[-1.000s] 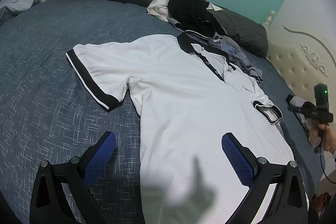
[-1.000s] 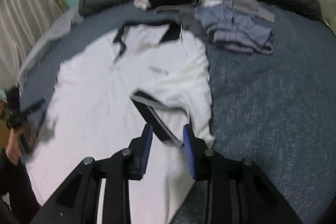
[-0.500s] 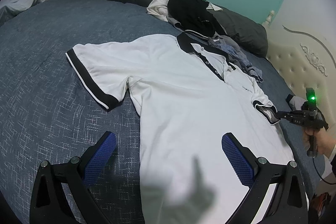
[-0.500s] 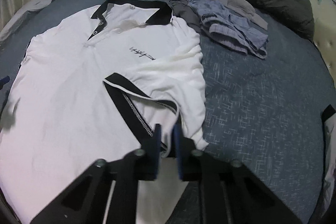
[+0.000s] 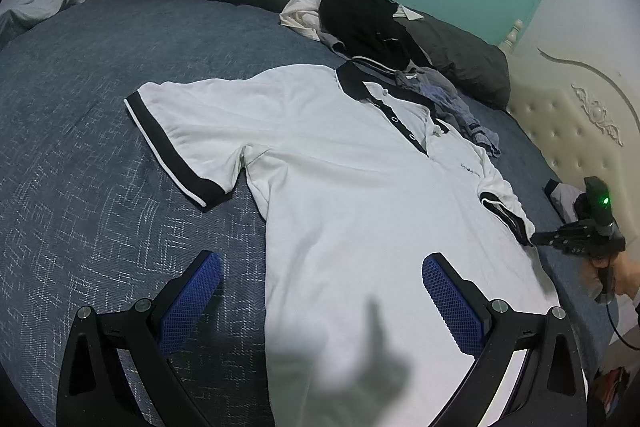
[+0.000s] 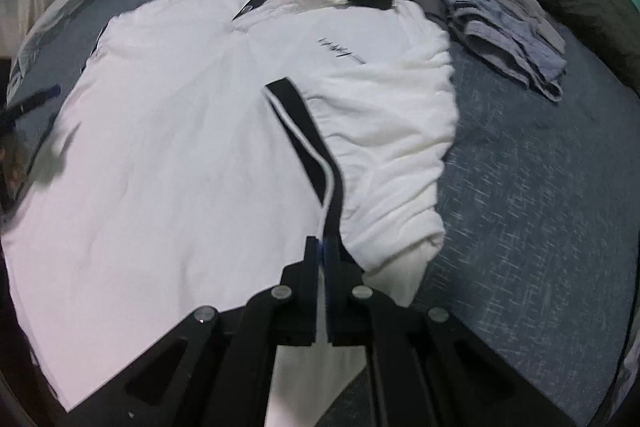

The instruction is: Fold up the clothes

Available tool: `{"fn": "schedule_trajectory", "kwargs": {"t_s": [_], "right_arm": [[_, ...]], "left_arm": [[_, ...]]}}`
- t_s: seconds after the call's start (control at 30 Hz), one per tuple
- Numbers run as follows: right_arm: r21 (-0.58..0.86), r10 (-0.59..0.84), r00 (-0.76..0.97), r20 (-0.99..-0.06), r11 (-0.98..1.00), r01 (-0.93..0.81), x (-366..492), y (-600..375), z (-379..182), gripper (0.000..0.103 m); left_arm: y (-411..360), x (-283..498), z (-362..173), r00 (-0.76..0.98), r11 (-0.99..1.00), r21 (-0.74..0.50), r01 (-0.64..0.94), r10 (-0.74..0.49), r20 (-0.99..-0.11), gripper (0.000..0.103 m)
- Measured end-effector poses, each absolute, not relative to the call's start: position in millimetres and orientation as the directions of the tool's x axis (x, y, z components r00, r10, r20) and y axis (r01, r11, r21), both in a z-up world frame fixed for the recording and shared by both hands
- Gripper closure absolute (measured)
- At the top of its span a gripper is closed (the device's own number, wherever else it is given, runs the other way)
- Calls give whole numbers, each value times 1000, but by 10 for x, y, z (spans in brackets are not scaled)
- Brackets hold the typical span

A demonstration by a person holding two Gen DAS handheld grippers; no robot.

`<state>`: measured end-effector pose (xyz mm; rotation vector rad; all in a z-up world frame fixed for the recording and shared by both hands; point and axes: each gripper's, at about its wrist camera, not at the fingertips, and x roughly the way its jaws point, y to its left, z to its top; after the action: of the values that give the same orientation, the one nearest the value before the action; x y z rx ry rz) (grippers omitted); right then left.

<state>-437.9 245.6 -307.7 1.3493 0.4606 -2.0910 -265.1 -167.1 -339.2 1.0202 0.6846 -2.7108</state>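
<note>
A: What can't you make out?

B: The shirt hem runs off the near edge, and a blurred shadow lies across it. The clothes pile at the far side is too tangled to sort. Your right-hand view is smeared.

A: And your claws?

B: Your right gripper is pinched tight on the black cuff of the right sleeve, which lies folded over the chest. Your left gripper stands wide apart, holding nothing, over the shirt's left edge and the bed. The shirt lies flat, face up, mid-bed.
</note>
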Motion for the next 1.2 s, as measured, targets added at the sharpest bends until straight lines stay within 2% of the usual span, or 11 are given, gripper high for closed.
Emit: {"fn": "schedule_trajectory", "kwargs": {"t_s": [0.13,0.23,0.47,0.7,0.93,1.1,1.2], "right_arm": [[115,-398,-363,-843,-792,600,-4449,2559,-2819,98],[149,-434,-414,-800,-813,564,-4519,2534,-2704,89],[98,-317,-410,-855,-876,473,-4849,2243,-2979,89],[101,-324,-312,-893,-821,562,-4679,1970,-3288,89],[177,-408,-435,-803,-860,479,-4772,2214,-2973,89],[164,-354,-387,-852,-880,445,-4945,2189,-3141,89],[193,-372,-333,-866,-864,465,-4932,2104,-3287,88]], "left_arm": [[-1657,-2653,-3384,-754,-884,-356,303,6,-657,0],[-1649,-2651,-3391,-753,-884,-355,303,6,-658,0],[-1634,-2656,-3394,-751,-888,-351,298,9,-660,0],[-1665,-2644,-3387,-754,-883,-358,303,8,-657,0],[-1656,-2662,-3395,-752,-883,-358,304,8,-659,0],[-1631,-2668,-3400,-751,-887,-352,299,10,-660,0],[-1651,-2664,-3400,-751,-885,-356,302,9,-660,0]]}}
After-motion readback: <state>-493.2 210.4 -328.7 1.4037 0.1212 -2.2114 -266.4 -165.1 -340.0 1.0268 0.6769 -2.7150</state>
